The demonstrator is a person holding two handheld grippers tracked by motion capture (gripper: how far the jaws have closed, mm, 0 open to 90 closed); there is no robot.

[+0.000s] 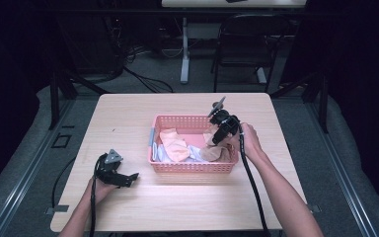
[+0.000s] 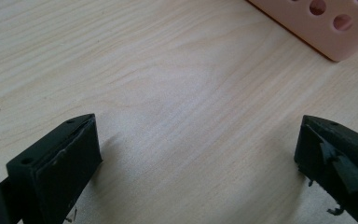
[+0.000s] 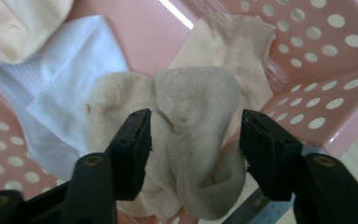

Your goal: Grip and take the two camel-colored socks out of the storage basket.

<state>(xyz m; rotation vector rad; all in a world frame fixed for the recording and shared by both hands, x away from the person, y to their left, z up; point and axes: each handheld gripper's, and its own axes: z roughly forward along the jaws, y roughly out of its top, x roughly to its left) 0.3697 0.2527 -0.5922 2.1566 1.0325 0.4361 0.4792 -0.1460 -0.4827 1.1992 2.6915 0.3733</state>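
Now beige sock point(image 3: 193, 140) between right gripper point(image 3: 196, 135) jaws (spread), over pink basket point(image 3: 326, 70).

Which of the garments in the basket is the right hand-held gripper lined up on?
The beige sock at the pink basket's right end: it sits bunched between the right hand-held gripper's open jaws. The white cloth and the peach garment lie further left.

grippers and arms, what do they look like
Both grippers are black, each with two blocky jaws. The left gripper carries a grey three-cornered plate on top; the right gripper has a grey plate sticking up too. A black cable trails from each toward the person. The forearms are bare, with no sleeves in the high view.
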